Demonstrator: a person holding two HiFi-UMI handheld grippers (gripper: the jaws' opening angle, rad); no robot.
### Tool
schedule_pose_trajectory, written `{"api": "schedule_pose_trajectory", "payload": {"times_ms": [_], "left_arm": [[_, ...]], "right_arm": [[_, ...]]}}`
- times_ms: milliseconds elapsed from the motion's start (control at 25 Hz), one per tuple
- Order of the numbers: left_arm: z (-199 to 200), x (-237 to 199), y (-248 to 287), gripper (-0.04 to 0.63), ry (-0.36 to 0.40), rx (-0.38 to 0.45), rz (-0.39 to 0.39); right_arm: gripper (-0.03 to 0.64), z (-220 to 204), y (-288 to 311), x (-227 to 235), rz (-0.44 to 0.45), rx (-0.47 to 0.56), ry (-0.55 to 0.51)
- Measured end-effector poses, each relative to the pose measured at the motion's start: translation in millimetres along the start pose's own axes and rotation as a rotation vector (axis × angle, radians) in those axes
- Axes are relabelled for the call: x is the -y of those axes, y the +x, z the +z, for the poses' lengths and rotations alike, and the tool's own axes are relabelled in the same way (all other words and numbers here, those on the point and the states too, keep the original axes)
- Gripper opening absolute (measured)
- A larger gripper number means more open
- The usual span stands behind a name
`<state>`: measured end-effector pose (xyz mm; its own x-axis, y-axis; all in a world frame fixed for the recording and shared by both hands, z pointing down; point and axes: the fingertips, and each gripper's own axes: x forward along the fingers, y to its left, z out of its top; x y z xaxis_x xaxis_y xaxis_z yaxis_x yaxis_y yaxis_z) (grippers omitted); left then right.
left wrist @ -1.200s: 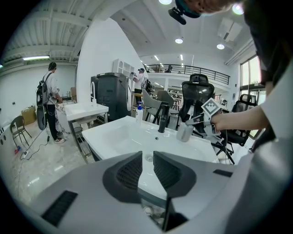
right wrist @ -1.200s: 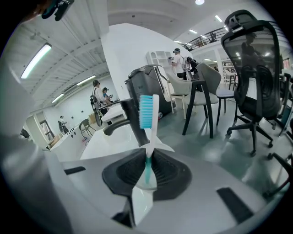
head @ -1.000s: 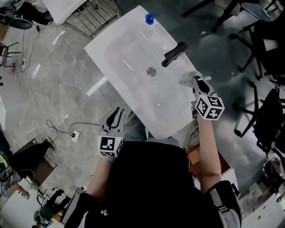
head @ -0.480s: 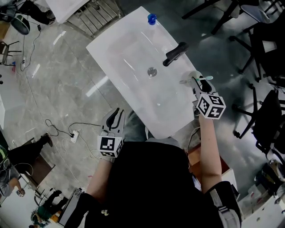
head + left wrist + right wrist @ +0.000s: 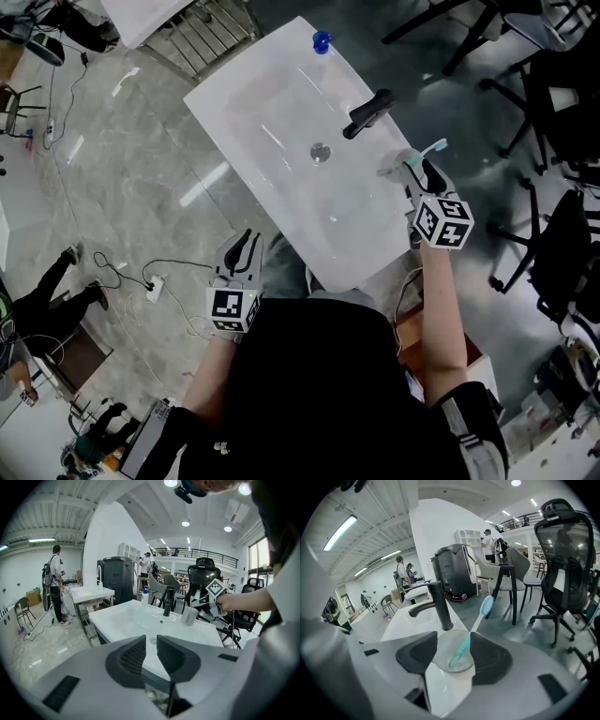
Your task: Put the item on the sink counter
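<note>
A clear cup [image 5: 452, 662] with a teal toothbrush [image 5: 481, 615] leaning in it stands on the white sink counter [image 5: 367, 251], just right of the black faucet [image 5: 367, 112]. My right gripper [image 5: 417, 174] straddles the cup [image 5: 401, 164]. Its jaws are opening, one on each side of the cup, and I count it open. In the right gripper view the right gripper [image 5: 452, 654] has the cup in the middle of the gap. My left gripper [image 5: 246, 246] hangs off the sink's near left corner. Its jaws are closing slightly, a narrow gap between them and nothing in it [image 5: 151, 652].
A blue-capped bottle [image 5: 321, 40] stands at the sink's far corner, and the drain [image 5: 321, 150] sits in the basin. Office chairs [image 5: 553, 112] crowd the right side. A cable and power strip [image 5: 157, 281] lie on the floor at left. People stand far left [image 5: 55, 581].
My right gripper's jaws have spread apart around the cup, and the toothbrush head now shows leaning out to the right. The left gripper has not moved.
</note>
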<state>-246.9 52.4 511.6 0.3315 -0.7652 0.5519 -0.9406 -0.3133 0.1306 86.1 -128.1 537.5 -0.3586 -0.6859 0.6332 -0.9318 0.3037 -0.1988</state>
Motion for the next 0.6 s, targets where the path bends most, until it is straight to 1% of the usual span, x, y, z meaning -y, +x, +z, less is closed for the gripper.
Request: {"api": "schedule_pose_trajectory", "payload": {"times_ms": [120, 240, 440, 560, 600], "left_arm": [[3.4, 2.2, 1.3, 0.083, 0.006, 0.011, -0.008], [9.5, 7.3, 4.2, 0.083, 0.022, 0.021, -0.026], [27.9, 19.8, 13.1, 0.083, 0.081, 0.038, -0.079], [39.9, 32.2, 17.1, 0.083, 0.117, 0.048, -0.115], [42.7, 37.7, 17.3, 0.083, 0.126, 0.049, -0.124]], "right_arm": [[0.213, -0.4, -8.1, -0.3, -0.003, 0.018, 0.010], [0.213, 4.8, -23.4, -1.7, -0.010, 0.075, 0.014], [0.205, 11.9, -53.5, -10.9, 0.017, 0.171, 0.019], [0.157, 15.2, -75.4, -13.0, 0.022, 0.227, 0.029], [0.128, 16.8, -84.4, -13.1, 0.023, 0.249, 0.032]]}}
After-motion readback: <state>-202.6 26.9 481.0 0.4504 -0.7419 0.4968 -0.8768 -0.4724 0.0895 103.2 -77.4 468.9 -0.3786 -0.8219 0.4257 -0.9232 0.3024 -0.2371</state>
